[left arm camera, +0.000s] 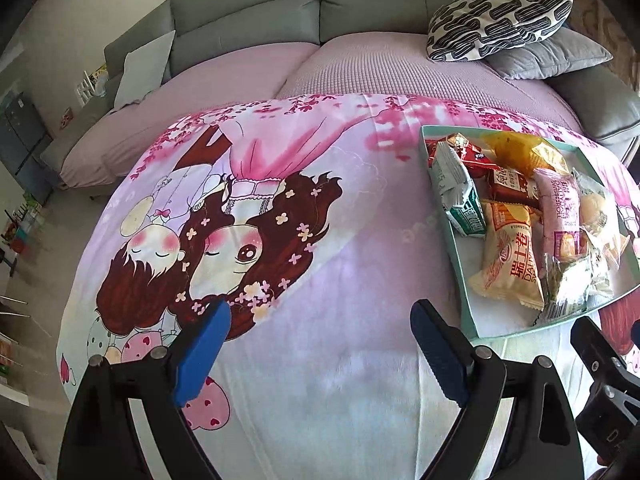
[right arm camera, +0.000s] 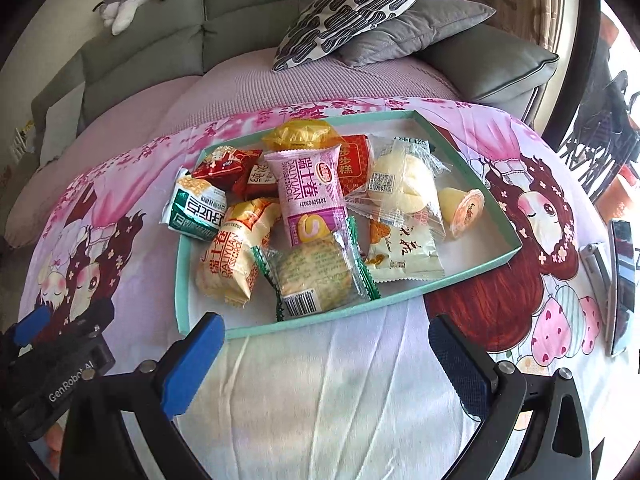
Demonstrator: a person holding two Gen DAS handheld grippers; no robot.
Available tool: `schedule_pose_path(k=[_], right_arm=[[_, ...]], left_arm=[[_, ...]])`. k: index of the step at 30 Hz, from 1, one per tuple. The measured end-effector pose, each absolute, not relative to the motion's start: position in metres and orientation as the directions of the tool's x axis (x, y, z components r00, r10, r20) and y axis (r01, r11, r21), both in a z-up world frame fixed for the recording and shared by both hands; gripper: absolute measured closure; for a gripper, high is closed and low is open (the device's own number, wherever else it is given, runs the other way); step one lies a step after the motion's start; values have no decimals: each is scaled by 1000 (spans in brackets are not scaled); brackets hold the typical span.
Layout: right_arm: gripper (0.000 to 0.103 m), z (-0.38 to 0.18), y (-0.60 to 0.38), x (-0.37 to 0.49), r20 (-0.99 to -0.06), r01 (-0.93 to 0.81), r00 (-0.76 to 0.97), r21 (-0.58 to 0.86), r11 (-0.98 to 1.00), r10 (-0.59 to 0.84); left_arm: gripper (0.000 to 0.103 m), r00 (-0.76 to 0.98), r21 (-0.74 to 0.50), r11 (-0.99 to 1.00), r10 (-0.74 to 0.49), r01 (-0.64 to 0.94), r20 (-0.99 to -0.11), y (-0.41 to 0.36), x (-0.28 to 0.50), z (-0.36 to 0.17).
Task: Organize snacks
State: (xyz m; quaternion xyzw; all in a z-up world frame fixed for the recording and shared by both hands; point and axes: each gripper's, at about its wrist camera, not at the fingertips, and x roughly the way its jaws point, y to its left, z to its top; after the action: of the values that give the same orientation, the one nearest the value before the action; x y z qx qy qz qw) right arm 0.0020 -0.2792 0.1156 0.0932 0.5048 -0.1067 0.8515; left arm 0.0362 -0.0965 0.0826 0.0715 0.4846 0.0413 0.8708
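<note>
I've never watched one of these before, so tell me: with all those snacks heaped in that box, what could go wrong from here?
The green-and-white packet already hangs over the teal tray's left rim, so a nudge might tip it out. The packets overlap: lifting the pink Swiss roll could drag the biscuit pack lying on its end. The small jelly cup might roll if bumped. Both the left gripper and right gripper are open and empty.

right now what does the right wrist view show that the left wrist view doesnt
Only the right wrist view shows the phone on the cloth at the right edge, the small jelly cup in the box, and the right gripper, open and empty. Only the left wrist view shows the left gripper, open over bare cartoon tablecloth. Both show the teal box of snacks, the pink Swiss roll pack, the patterned cushion and the grey sofa.
</note>
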Motion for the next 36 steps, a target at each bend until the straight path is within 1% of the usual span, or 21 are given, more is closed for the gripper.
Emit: schedule_pose_path(k=[11,20,36], right_arm=[[0,116,-274,-10,-878,253,471,44,966,-84],[0,108,-272,-6,-882,237,463,27,971,-89],[0,89,-277,2,-889,265,443,10,964,-112]], left_arm=[[11,512,158,987,143,-14,-847,-90,21,77],[11,501,137,990,134,-32,-855,-80,25,71],[11,466,104,994,109,-38,-878,-70,33,55]])
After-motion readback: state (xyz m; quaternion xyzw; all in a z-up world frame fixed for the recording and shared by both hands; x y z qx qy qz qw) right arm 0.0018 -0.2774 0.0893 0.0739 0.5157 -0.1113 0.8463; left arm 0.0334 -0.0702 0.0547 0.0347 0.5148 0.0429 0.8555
